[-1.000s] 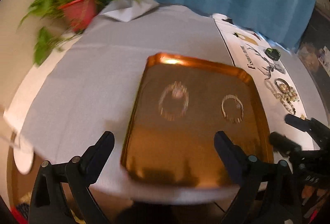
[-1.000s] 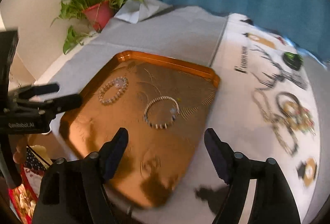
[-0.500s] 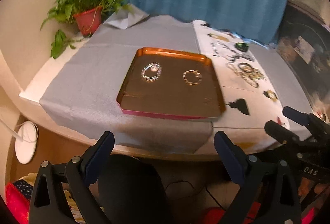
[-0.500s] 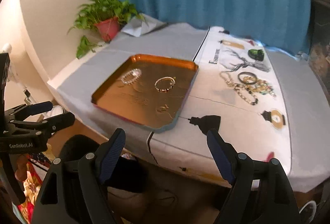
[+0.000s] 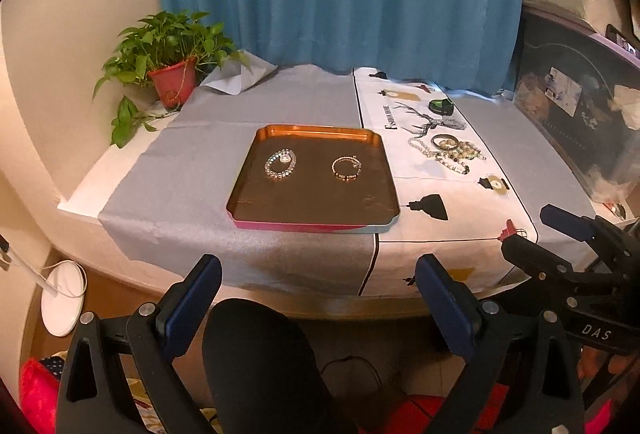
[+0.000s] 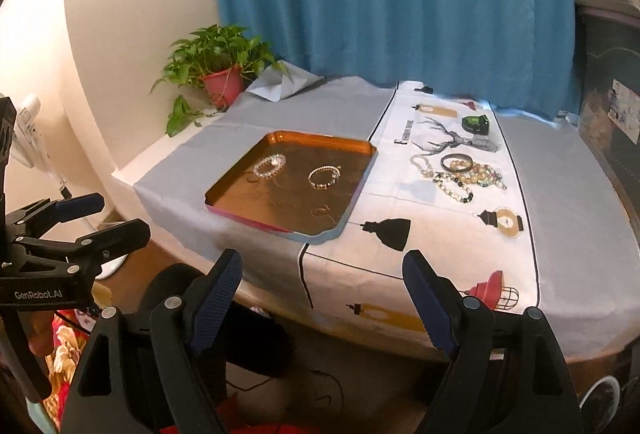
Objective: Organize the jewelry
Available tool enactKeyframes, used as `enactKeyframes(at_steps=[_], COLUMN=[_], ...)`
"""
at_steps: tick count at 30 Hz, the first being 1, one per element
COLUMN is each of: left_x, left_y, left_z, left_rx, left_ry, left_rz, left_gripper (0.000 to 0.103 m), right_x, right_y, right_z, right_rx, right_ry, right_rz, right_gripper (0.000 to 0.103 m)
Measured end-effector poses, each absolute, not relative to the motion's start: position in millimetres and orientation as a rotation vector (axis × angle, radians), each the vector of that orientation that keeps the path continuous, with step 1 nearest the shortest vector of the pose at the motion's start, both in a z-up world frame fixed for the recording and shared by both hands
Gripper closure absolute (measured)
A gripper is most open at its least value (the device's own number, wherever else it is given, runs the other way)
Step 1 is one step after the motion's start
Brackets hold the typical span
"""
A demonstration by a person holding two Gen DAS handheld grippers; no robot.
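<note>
Both grippers, left gripper [image 5: 318,284] and right gripper [image 6: 322,280], hanging off worktop [image 5: 192,170] near edge, fingers gaping, empty. Two bracelets [image 5: 281,164] lying flat, side by side across tray [image 5: 312,224]. Loose jewelry pile [image 6: 460,174] lying right of tray.

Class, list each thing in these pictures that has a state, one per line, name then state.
Left claw: open, empty.
Right claw: open, empty.
Tray: flat on the table, holding two bracelets.
Clear bracelet: lying in tray.
Gold bracelet: lying in tray.
Jewelry pile: heaped, unsorted, on white cloth.
</note>
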State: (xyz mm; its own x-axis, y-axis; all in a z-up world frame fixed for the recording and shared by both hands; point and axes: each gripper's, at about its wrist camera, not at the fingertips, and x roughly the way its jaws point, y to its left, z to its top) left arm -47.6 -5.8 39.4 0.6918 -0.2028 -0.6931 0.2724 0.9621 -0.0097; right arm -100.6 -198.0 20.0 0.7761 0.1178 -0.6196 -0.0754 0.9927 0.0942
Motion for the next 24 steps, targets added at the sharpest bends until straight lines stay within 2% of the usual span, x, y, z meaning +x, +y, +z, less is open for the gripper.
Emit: enactKeyframes(at_steps=[24], left_x=[-33.4], left_y=[-24.9], left_z=[33.0], left_rx=[0.129], left_ry=[0.789], left_rz=[-0.277], left_gripper=[0.006], right_x=[-96.2], right_y=[-223.3], right_z=[13.1], right_rx=[0.104], right_ry=[0.681], right_rz=[0.071], right_gripper=[0.020])
